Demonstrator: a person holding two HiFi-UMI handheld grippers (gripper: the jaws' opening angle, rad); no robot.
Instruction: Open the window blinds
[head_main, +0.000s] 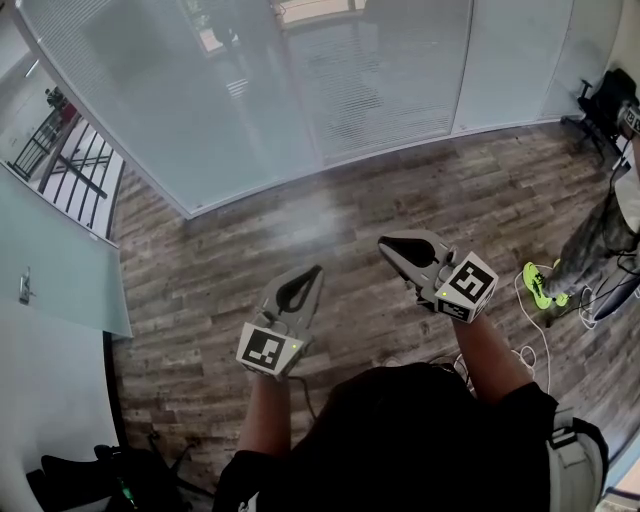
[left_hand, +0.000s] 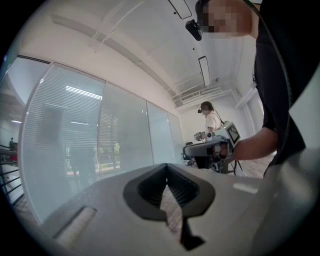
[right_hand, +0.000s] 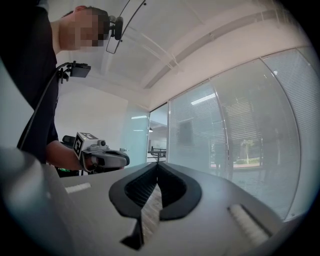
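The window blinds (head_main: 370, 75) hang lowered, slats shut, behind the curved glass wall at the top of the head view. They also show in the left gripper view as blinds (left_hand: 65, 130) and in the right gripper view as blinds (right_hand: 250, 140). My left gripper (head_main: 316, 270) and right gripper (head_main: 384, 244) are held side by side over the wooden floor, well short of the glass. Both point level toward it. Each has its jaws shut with nothing between them. The left gripper's tips (left_hand: 166, 165) meet, as do the right gripper's tips (right_hand: 158, 165).
A person in green shoes (head_main: 540, 285) stands at the right among floor cables (head_main: 525, 350). A black chair (head_main: 605, 100) sits at the far right. A glass door (head_main: 60, 270) with a handle is at the left, and dark bags (head_main: 110, 475) lie at the bottom left.
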